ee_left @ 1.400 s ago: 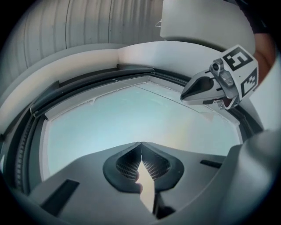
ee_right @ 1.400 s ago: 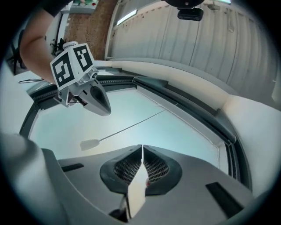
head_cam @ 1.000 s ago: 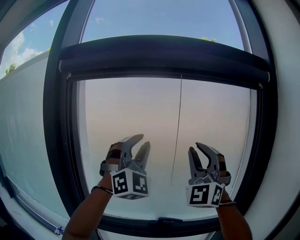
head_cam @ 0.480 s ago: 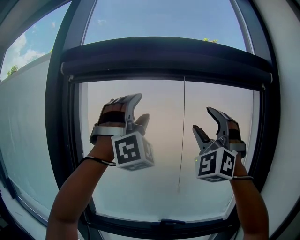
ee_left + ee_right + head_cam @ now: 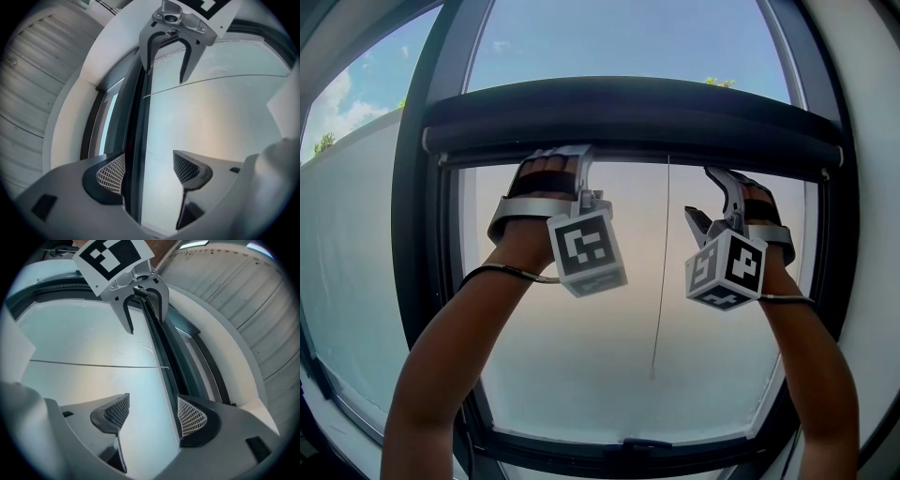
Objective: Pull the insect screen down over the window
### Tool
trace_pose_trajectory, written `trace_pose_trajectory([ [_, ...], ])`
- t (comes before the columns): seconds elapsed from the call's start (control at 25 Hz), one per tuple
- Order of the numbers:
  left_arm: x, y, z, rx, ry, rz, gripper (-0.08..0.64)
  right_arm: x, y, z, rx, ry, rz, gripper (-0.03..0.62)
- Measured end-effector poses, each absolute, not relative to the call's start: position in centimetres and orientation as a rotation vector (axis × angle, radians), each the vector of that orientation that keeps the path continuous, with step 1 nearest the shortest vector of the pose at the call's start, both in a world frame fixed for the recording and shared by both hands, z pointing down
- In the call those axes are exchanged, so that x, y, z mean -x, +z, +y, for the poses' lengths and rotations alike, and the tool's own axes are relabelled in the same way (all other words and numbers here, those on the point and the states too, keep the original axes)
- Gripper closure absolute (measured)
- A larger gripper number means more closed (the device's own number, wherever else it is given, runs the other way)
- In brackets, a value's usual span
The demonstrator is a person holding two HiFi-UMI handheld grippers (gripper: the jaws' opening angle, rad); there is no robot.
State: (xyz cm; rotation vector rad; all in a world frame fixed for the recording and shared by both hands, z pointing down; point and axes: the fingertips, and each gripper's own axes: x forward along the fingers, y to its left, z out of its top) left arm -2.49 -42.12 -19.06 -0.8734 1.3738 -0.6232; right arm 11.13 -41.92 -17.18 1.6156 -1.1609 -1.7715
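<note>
The insect screen is rolled up in a dark cassette [image 5: 628, 117] across the top of the window, with its bottom bar [image 5: 628, 155] just below. My left gripper [image 5: 581, 173] and right gripper [image 5: 710, 194] are raised to that bar, their upper fingers touching or nearly touching its underside. Both sets of jaws have just been opening and now stand wide. In the left gripper view the dark bar [image 5: 136, 140] runs between the left gripper's [image 5: 149, 171] pads, unpressed. In the right gripper view the bar's edge [image 5: 164, 362] passes between the right gripper's [image 5: 154, 413] pads. A thin pull cord [image 5: 664, 272] hangs between the hands.
The dark window frame [image 5: 417, 234] curves round the frosted pane [image 5: 609, 347]. A dark handle [image 5: 628, 441] sits on the bottom rail. White wall [image 5: 347, 281] lies to the left, with blue sky above the cassette.
Both grippers have risen from low on the pane to just under the screen's bar. Their jaws have spread wider and both wrists have rolled.
</note>
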Motion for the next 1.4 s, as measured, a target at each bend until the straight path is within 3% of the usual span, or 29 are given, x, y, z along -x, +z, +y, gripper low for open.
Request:
trace_pose_trajectory([
  [0.4, 4.0, -20.3, -45.1, 0.864, -0.729, 1.417, 0.256, -12.2, -20.4, -43.4, -1.613, -1.715, -1.030, 0.293],
  [1.4, 3.5, -18.0, -44.5, 1.078, -0.810, 1.305, 0.256, -12.8, -17.4, -43.9, -1.351, -1.443, -1.096, 0.293],
])
